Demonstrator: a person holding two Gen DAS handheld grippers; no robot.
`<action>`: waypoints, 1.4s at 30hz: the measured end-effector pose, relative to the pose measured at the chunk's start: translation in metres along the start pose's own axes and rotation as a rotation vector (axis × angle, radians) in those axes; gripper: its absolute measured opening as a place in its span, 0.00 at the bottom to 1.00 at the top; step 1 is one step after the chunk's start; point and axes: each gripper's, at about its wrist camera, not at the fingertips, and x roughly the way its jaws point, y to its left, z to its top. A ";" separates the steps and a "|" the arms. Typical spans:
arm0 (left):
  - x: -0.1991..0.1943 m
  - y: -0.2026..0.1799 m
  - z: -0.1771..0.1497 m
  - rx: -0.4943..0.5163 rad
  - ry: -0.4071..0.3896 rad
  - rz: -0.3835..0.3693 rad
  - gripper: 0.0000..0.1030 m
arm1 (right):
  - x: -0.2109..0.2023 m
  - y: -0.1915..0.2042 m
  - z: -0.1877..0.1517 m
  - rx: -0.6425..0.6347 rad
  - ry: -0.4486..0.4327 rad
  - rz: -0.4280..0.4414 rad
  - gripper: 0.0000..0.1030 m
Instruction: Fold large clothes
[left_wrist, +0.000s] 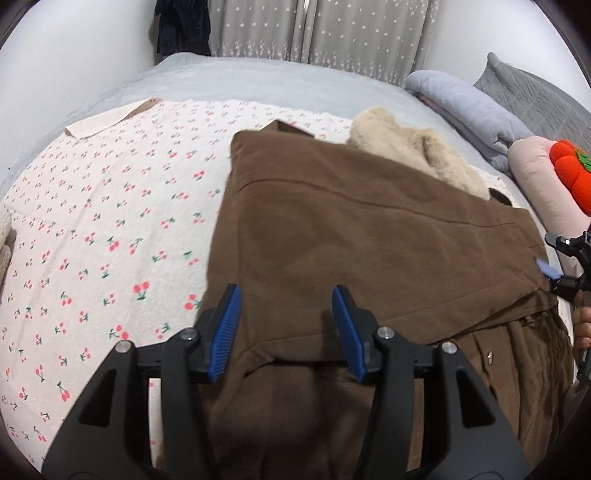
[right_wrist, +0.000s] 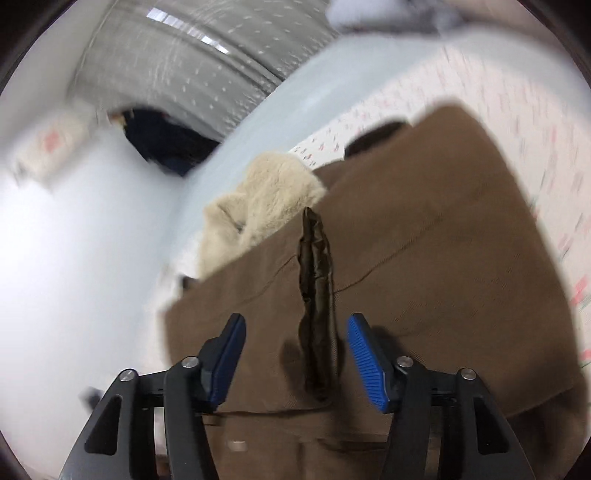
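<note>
Corduroy coat (left_wrist: 369, 236), brown and partly folded, lies on the bed (left_wrist: 110, 221); it looks thick, heavy and limp, best pinched at a hem corner. Left claw (left_wrist: 286, 328) and right claw (right_wrist: 295, 358) hover wide, empty.

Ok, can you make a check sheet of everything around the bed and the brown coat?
Surface: bed with a cherry-print blanket.
Job's things: brown coat, folded over, lying flat; its cream fur collar sticks out.
Clutter: grey rolled blanket, pink pillow, red plush.
Grippers: left hand-held gripper open over the coat; right hand-held gripper open, astride a dark raised fold.
Cables: nothing seen.
Surroundings: star-print curtains, dark clothes hanging.
</note>
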 end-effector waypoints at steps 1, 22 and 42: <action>0.000 -0.001 0.001 0.002 -0.008 -0.005 0.51 | 0.004 -0.007 0.000 0.035 0.015 0.042 0.62; -0.009 -0.023 -0.016 0.100 0.053 0.030 0.76 | 0.012 0.054 -0.047 -0.370 0.056 -0.488 0.49; -0.136 0.039 -0.125 0.064 0.226 0.036 0.84 | -0.176 -0.020 -0.147 -0.328 0.143 -0.481 0.76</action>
